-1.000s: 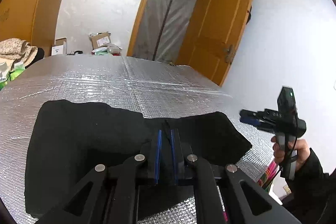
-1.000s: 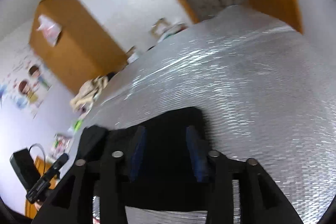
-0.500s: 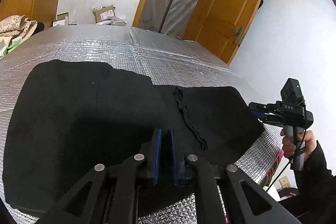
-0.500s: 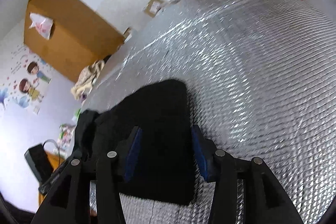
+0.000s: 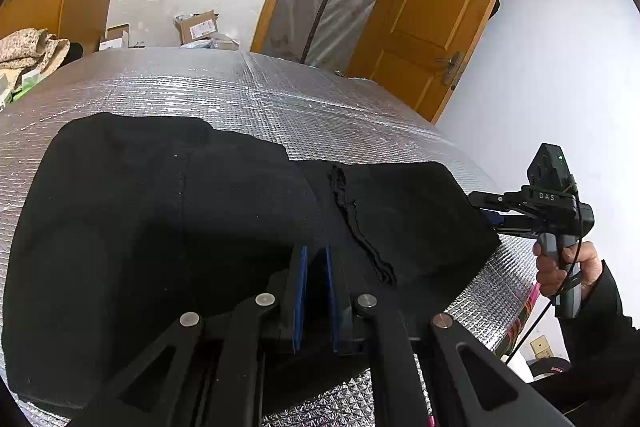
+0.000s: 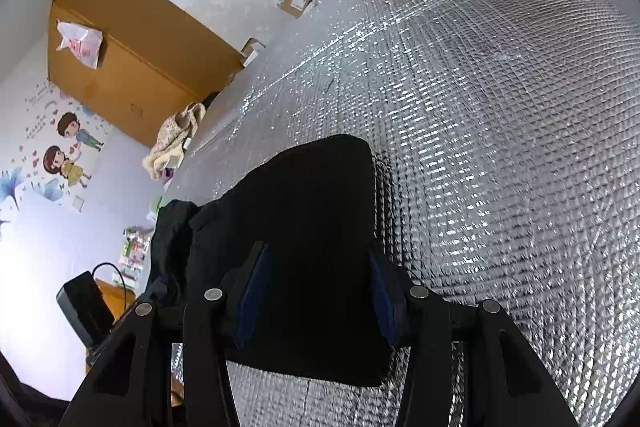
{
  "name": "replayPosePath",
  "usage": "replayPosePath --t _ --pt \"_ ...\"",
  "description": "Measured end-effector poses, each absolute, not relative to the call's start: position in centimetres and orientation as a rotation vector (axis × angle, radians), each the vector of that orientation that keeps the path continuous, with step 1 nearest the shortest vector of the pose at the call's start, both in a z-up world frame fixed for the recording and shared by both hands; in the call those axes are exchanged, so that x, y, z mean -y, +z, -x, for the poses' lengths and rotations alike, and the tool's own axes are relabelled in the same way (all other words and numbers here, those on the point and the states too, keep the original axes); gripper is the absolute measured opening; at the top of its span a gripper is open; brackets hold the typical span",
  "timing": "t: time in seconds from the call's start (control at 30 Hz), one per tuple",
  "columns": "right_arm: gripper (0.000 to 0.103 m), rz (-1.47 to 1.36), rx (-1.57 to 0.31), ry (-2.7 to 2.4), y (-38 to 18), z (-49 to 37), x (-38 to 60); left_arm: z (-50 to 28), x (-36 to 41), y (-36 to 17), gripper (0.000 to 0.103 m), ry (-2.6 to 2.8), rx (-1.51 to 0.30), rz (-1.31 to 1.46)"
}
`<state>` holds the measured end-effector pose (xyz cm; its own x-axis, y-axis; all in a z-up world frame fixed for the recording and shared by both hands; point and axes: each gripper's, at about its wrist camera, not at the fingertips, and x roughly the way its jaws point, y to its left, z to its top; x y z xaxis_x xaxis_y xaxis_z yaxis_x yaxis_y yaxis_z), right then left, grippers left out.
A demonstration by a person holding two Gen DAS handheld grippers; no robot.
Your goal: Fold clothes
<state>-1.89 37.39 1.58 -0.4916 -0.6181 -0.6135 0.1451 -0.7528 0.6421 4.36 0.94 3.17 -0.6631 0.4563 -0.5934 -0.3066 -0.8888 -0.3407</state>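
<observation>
A black garment lies spread across the silver foil table, with a drawstring trailing over its right half. My left gripper sits at the garment's near edge, its blue pads close together with black cloth pinched between them. In the right wrist view the garment's right end lies flat on the table. My right gripper is open, one finger on each side of that end. From the left wrist view the right gripper touches the garment's right edge, held by a hand.
An orange door stands open behind the table's far right corner. Cardboard boxes sit past the far edge and a cloth pile at the far left. A wooden wardrobe stands against the wall. The table's right edge is close to the garment.
The garment has come down from a raised bunch and now lies flatter and wider on the table. The right gripper moved in to the garment's right end, still open.
</observation>
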Motion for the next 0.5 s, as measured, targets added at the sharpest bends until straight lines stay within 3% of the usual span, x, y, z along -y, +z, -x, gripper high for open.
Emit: replayPosePath --t 0.23,0.3,0.37,0.5 --pt "0.049 -1.272 0.674 -2.254 1.6 1.1 -37.4 -4.3 -1.0 3.1 0.009 2.513 0.298 0.975" --pt "0.043 -1.284 0.66 -2.252 1.7 0.9 -37.4 -4.2 -1.1 3.1 0.009 2.514 0.295 0.976" --pt "0.023 -1.302 0.659 -2.252 1.5 0.9 -37.5 -4.2 -1.2 3.1 0.009 2.513 0.292 0.975" --pt "0.016 -1.267 0.76 -2.223 1.5 0.6 -38.3 -4.5 -1.3 3.3 0.009 2.522 0.283 0.967"
